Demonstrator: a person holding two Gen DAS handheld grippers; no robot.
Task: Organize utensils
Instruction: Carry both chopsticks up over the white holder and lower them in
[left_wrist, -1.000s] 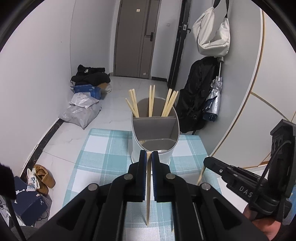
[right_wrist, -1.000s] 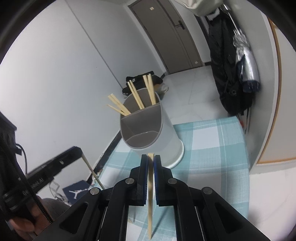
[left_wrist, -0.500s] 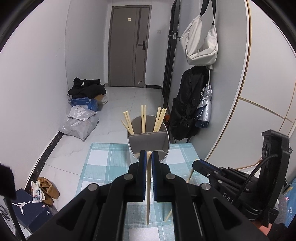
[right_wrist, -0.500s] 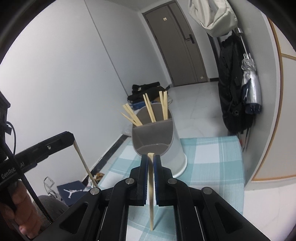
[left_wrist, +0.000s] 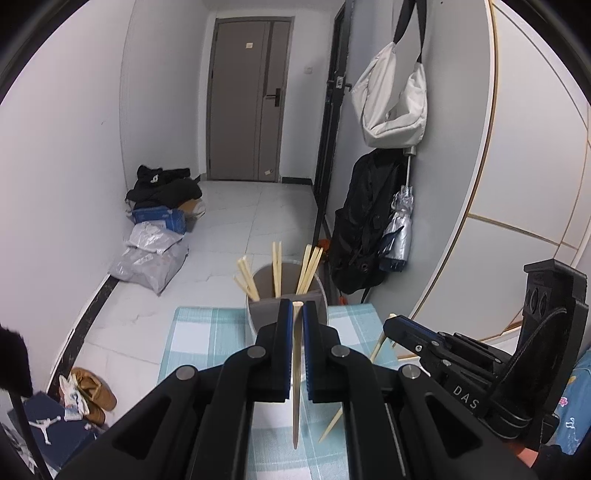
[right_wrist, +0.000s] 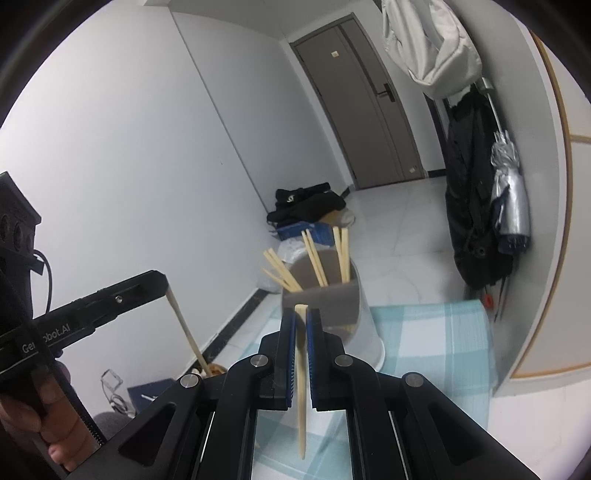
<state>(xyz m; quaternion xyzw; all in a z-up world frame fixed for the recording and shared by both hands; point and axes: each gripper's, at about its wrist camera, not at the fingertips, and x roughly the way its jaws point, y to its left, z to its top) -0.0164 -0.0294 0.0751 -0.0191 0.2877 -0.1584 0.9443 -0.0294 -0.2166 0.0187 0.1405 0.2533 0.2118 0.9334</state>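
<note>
A: What did the left gripper (left_wrist: 297, 314) have?

B: Its fingers were clamped on one chopstick (left_wrist: 296, 376), upright, thin end pointing down over the checked cloth (left_wrist: 207, 332).

A: And the holder?

B: The holder (left_wrist: 286, 306) stood at the cloth's far edge, just beyond the fingertips. Six chopsticks (left_wrist: 276, 267) leaned in its back compartment.

A: The right gripper (right_wrist: 302, 321)?

B: Closed on a second chopstick (right_wrist: 302, 387), also hanging tip down, just short of the holder (right_wrist: 332, 306), with the left gripper off to its left (right_wrist: 110, 295).
</note>
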